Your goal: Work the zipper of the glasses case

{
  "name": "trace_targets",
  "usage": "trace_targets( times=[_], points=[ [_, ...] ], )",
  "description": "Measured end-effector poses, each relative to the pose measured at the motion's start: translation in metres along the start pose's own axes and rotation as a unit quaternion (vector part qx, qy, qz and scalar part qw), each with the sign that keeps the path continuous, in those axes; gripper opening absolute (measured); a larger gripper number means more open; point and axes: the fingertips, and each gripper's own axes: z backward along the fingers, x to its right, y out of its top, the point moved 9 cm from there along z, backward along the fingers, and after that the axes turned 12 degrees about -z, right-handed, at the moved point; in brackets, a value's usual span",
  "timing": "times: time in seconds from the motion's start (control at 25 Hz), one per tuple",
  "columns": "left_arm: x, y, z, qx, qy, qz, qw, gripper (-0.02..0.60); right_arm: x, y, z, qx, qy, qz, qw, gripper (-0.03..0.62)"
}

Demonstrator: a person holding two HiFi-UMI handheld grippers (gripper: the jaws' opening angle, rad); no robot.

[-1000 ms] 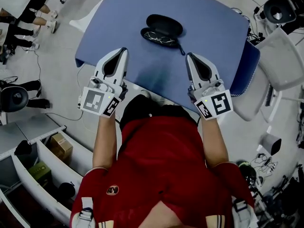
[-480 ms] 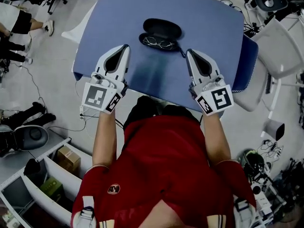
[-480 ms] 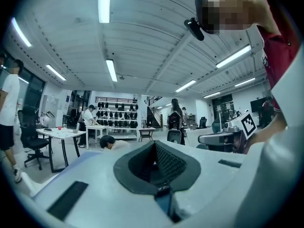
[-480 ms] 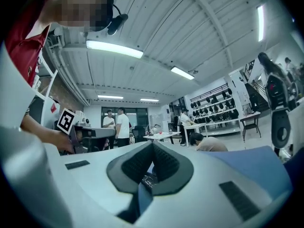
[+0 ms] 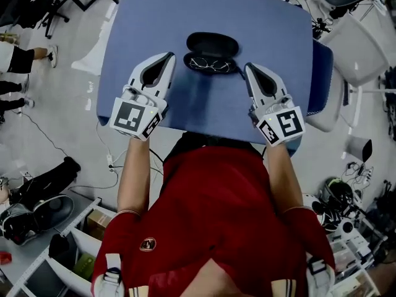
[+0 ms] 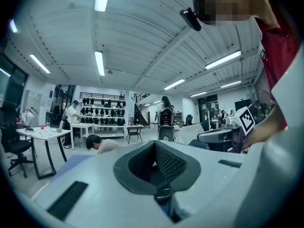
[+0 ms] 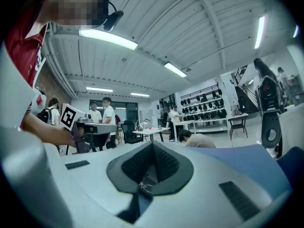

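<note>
1. Both grippers have slid forward over the table since a second ago. Their tips now sit right by the case instead of hanging back toward the near edge.
2. The left gripper point(image 5: 168, 55) has its tip just beside the left end of the glasses case point(image 5: 211, 44). I honestly can't tell if it's touching. Its own view shows the jaws pressed together with nothing between them.
3. Same deal on the other side. The right gripper point(image 5: 249, 67) has its tip just beside the right end of the case, jaws pressed together and holding nothing.
4. The case sits on the blue table point(image 5: 272, 23), about midway between the left and right edges and between the two gripper tips.
5. It's lying open. The lid is flipped toward the far edge, and the glasses point(image 5: 210, 63) are in the half closer to the near edge.
6. The zipper is too small to make out from the head view, and neither gripper view shows the case.
7. Off the table's right edge there's a white chair point(image 5: 354, 45).
8. The person holding the grippers wears a red top point(image 5: 216, 209).
</note>
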Motion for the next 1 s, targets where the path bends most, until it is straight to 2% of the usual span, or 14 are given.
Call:
trace_targets(
  times=[0.28,0.64,1.0],
  points=[
    [-0.029,-0.013,-0.028,0.008,-0.054,-0.01,0.9985,0.008,-0.005,-0.002,-0.018,-0.002,-0.046,0.009,0.999,-0.005],
    [-0.052,-0.031,-0.053,0.007,-0.123,-0.012,0.9923,0.008,-0.012,-0.009,-0.035,-0.008,-0.107,0.014,0.994,-0.005],
    [-0.052,-0.034,-0.09,-0.023,-0.167,-0.052,0.9844,0.008,-0.002,-0.01,-0.042,-0.023,-0.11,0.016,0.994,-0.005]
  ],
)
